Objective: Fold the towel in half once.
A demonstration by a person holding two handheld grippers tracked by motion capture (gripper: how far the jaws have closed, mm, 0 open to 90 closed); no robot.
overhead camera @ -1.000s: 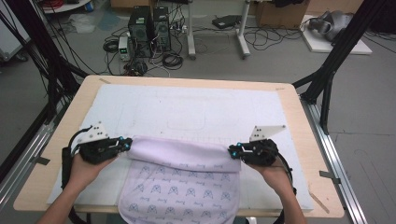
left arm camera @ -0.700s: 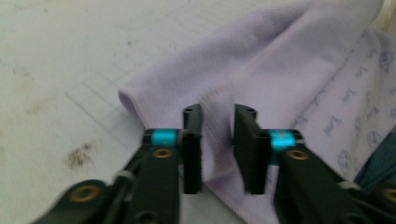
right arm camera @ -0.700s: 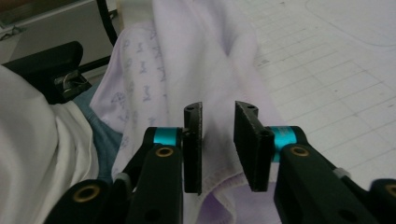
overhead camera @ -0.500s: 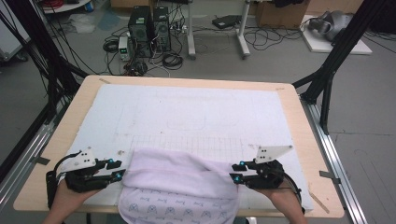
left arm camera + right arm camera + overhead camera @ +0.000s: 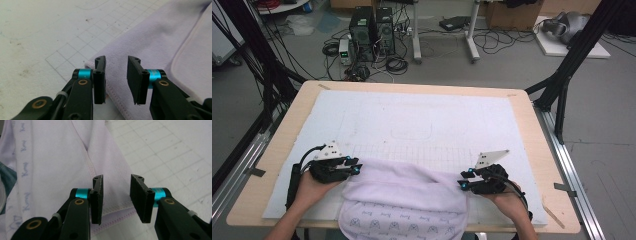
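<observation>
Lilac garment (image 5: 404,202), small repeated blue print, wording too small to read

Soft matt lilac cloth garment (image 5: 404,200)

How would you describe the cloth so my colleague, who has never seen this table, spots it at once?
Start at the wooden table with the white gridded mat. At the mat's near edge, between the two hands, lies a pale lilac garment, bunched up. It is the sole fabric there, with small blue printed marks on the part overhanging the edge.
</observation>
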